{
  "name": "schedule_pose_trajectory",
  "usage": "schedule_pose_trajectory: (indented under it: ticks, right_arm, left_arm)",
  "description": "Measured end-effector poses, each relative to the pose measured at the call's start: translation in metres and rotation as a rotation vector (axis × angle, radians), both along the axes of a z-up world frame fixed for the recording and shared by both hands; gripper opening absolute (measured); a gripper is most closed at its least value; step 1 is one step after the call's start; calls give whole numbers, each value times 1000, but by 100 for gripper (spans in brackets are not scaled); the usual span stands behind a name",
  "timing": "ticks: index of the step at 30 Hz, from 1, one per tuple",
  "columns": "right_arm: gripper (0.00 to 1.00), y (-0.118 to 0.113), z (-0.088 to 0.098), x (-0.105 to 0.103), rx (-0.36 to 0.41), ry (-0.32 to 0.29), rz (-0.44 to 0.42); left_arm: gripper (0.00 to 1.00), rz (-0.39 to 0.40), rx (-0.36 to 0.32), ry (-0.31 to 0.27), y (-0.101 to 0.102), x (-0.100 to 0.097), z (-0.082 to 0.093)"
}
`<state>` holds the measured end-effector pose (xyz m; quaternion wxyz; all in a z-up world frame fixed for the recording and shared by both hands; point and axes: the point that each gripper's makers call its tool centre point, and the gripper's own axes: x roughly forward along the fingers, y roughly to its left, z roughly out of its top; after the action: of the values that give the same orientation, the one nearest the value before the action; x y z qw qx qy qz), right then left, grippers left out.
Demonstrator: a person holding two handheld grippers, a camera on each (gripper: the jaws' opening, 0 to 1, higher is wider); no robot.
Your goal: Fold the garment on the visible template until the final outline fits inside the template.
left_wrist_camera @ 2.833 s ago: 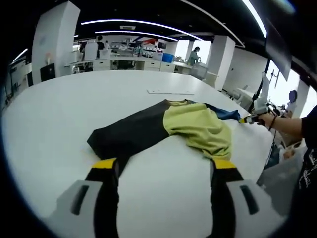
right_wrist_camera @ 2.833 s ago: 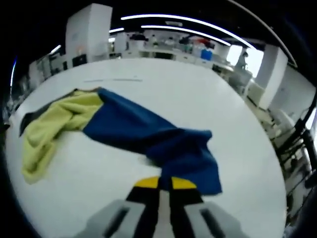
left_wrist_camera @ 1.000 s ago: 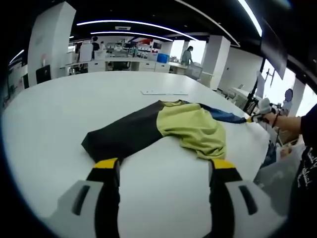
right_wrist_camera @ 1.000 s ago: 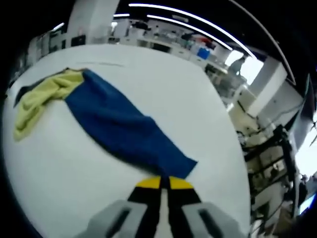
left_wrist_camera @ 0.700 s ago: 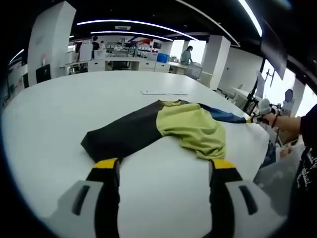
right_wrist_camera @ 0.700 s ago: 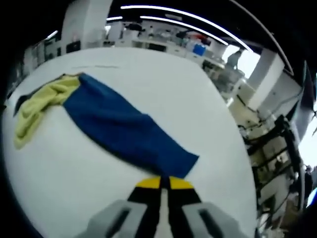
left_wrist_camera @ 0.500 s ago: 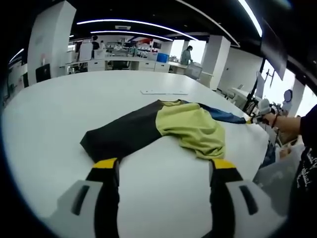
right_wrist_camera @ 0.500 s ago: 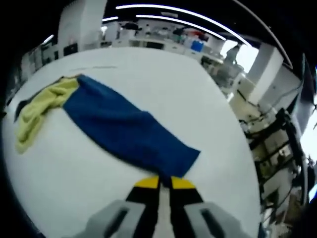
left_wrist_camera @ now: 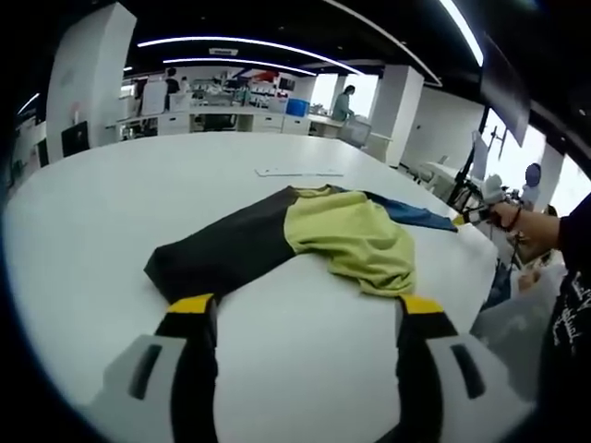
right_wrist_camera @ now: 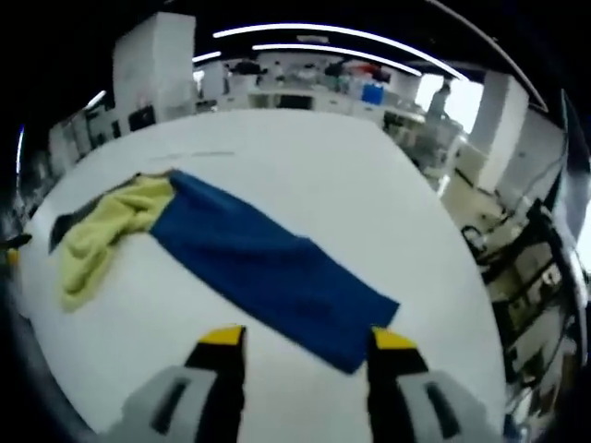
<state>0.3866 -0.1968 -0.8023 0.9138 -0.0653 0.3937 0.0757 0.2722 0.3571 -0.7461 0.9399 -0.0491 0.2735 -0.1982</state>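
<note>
Claws first: the right claw stands with its jaws spread wide and empty, hovering just above the free end of the blue sleeve, whose cuff edge lies between the two yellow-tipped jaws. The left claw is likewise parted and holding nothing, with the end of the black sleeve lying just ahead of its left jaw. Between the two sleeves sits the yellow body panel of the garment, bunched and rumpled rather than flat, and the collar end points away toward the far side of the bench. The garment's long axis runs sleeve to sleeve, from one claw to the other, so each claw faces the end nearest it: blue end to the right claw, black end to the left. In the left gripper view the right claw appears small at the far right, held in a hand close to the tip of the blue sleeve. A thin pale strip lies on the bench beyond the garment; whether it belongs to the template cannot be told, and no clear template outline is readable around the cloth. The fold looks barely begun, and the crumpled yellow middle probably needs smoothing before any sleeve is brought inward.
</note>
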Motion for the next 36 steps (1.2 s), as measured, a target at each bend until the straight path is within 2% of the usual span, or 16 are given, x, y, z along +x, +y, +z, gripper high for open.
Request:
schedule_pose_trajectory:
  ticks: [2,3,7,17,28,36]
  right_arm:
    - [52,6,1,3,13,-5,21]
    - [53,18,6,1,23,-14,40]
    - [53,38,10,6,46,-31,95]
    - [50,100,23,15,97,-62,233]
    - [46,149,18,17,122,-40,354]
    - [42,184,10,15,115,-23,451]
  left_arm:
    - [77,-8,4,-10,-8,-1,3]
    - [77,-13,5,-16,-13,-1,5]
    - [76,-33,10,-40,-20,5,10]
    - [69,-95,13,-71,-37,21,10]
    - [62,-130,-14,-46,-65,33,-5]
    - [52,-169,-15,-19,-89,38,-22]
